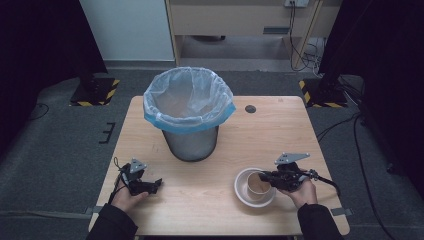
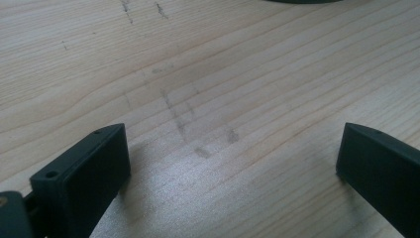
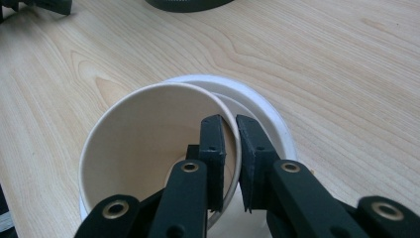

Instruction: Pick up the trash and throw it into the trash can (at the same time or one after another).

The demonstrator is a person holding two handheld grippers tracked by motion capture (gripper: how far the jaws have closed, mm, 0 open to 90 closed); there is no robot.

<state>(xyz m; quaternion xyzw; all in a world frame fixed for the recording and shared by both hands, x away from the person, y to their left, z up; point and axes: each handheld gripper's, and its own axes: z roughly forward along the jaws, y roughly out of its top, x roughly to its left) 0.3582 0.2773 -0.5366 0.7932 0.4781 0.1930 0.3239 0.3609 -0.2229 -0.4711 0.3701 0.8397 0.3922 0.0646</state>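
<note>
A tan paper cup (image 1: pixel 258 186) stands inside a white bowl (image 1: pixel 240 192) at the table's front right. My right gripper (image 1: pixel 264 176) comes in from the right and is shut on the cup's near wall. In the right gripper view one jaw is inside the cup (image 3: pixel 148 129) and the other outside, with the rim pinched between them at my right gripper (image 3: pixel 230 126); the bowl (image 3: pixel 270 111) shows behind. My left gripper (image 1: pixel 156 184) rests low at the front left, open, nothing between its jaws. The left gripper view shows my left gripper (image 2: pixel 233 148) spread wide over bare wood.
A grey waste bin (image 1: pixel 190 142) lined with a clear and blue bag (image 1: pixel 189 100) stands at the middle of the wooden table (image 1: pixel 280 130). A small dark round cap (image 1: pixel 250 108) sits near the far edge. Dark floor surrounds the table.
</note>
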